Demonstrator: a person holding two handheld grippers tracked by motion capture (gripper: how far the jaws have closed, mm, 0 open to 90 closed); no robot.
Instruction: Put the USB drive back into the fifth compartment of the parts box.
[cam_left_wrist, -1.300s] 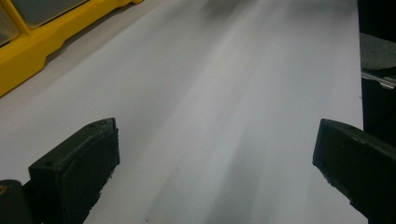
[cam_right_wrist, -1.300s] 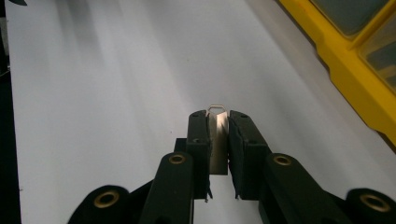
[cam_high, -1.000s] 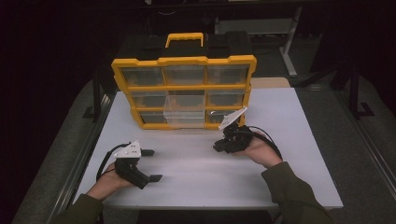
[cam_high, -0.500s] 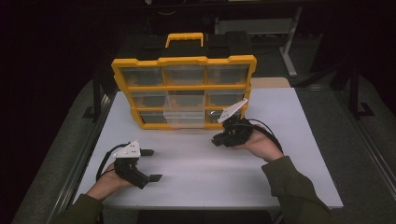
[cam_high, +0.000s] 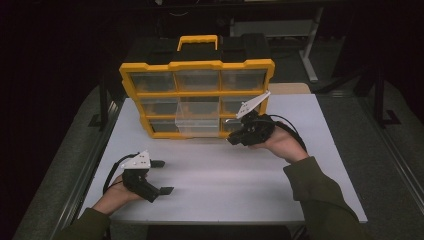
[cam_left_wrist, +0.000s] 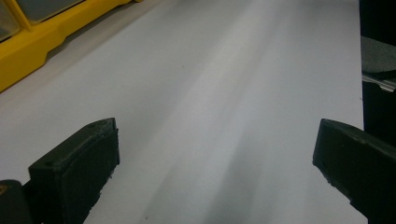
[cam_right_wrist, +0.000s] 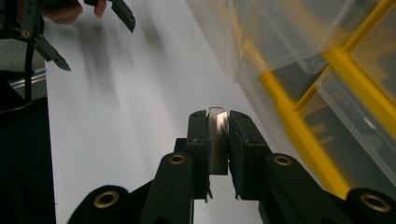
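Left gripper (cam_high: 162, 176) resting on white table (cam_high: 300, 190), jaws spread, holding nothing, likely waiting. Right gripper (cam_right_wrist: 217, 122) pinching small metal clip (cam_right_wrist: 218, 140) flat between its pads, just short of yellow organizer (cam_high: 197, 92); clear drawer (cam_high: 199, 120) beyond, pulled out, probably to receive clip

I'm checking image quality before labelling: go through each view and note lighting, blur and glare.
High view: bright white table, surroundings dark, sharp. Left gripper view: soft glare streak along the table, left gripper jaws dark but crisp. Right gripper view: background streaked with motion blur, organizer hazy, metal clip gleaming between the jaws.
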